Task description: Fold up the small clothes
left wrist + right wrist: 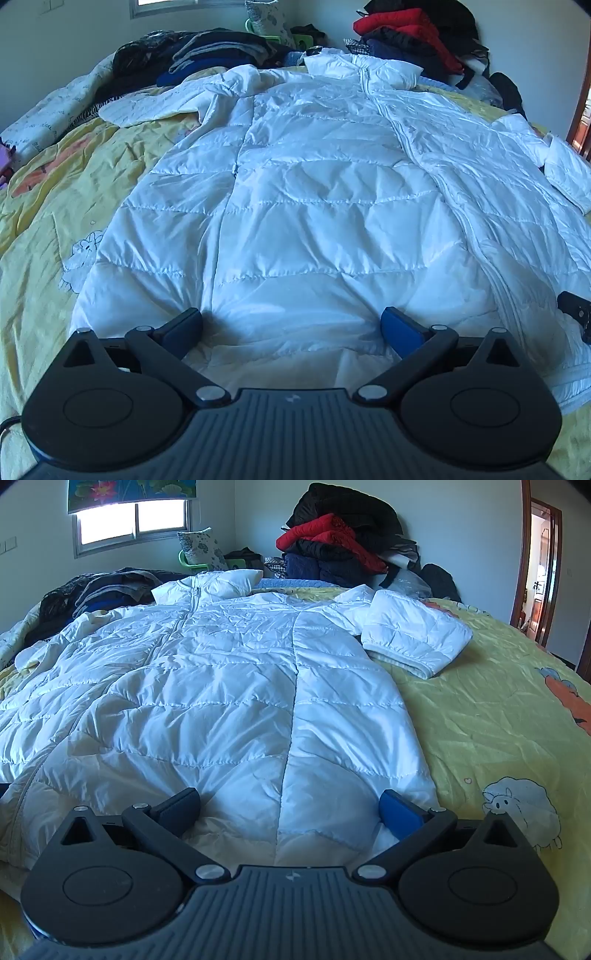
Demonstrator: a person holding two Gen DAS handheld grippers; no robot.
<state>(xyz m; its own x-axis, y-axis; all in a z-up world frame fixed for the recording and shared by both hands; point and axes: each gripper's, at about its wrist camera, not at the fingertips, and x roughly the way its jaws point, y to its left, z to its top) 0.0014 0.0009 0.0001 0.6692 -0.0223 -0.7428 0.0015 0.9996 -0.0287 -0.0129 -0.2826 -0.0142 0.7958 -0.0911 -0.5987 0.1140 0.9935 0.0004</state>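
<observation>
A white quilted puffer jacket (pixel 314 192) lies flat, zipped, on the yellow bedspread (pixel 55 192), collar at the far end. It also shows in the right wrist view (pixel 221 686). My left gripper (pixel 291 326) is open, its fingers resting wide apart on the jacket's left hem area. My right gripper (pixel 290 805) is open, fingers wide apart on the right hem area. The right sleeve (pixel 413 638) lies folded out on the bedspread (pixel 498 720). The left sleeve (pixel 155 105) lies crumpled to the far left. The right gripper's tip (pixel 576 314) shows at the left view's right edge.
Piles of dark and red clothes (pixel 340 546) stand at the bed's far end, with more dark clothes (pixel 192 51) at the far left. A window (pixel 129 520) is on the back wall and a doorway (pixel 543 565) at the right.
</observation>
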